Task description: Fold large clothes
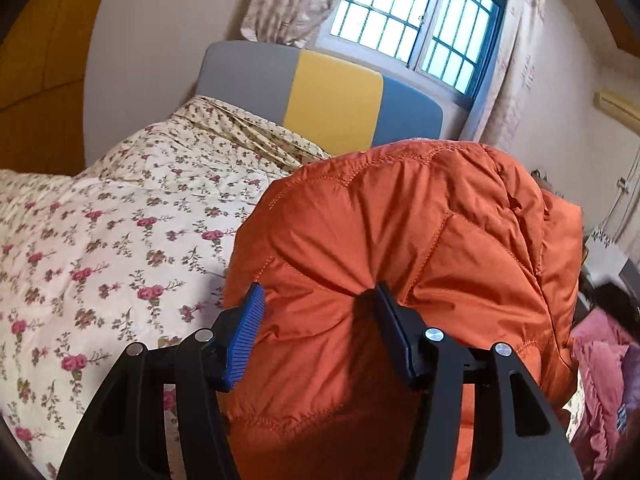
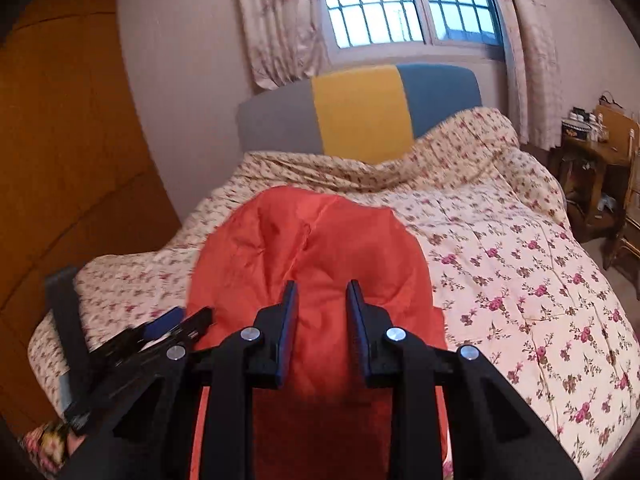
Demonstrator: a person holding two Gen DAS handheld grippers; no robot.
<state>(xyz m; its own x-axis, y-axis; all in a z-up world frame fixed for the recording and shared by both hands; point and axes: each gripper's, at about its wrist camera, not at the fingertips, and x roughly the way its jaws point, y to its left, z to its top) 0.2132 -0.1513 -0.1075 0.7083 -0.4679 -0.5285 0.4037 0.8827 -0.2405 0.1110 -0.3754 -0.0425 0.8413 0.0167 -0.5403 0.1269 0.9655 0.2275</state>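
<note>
An orange quilted puffer jacket (image 1: 400, 240) is bunched up over the floral bed quilt (image 1: 100, 240). My left gripper (image 1: 318, 300) is closed on a thick fold of the jacket, and the padded fabric bulges between its blue pads and pinches at the right one. In the right wrist view the same jacket (image 2: 312, 248) hangs in a mound. My right gripper (image 2: 322, 294) is clamped on a ridge of it. The left gripper (image 2: 172, 326) shows at the lower left of that view, beside the jacket's edge.
The bed has a grey, yellow and blue headboard (image 2: 360, 120) under a barred window (image 2: 404, 4) with curtains. A wooden wardrobe (image 2: 60, 160) stands on the left. A wooden side table (image 2: 592, 160) with small items is on the right. Pink clothes (image 1: 600, 380) lie at the right.
</note>
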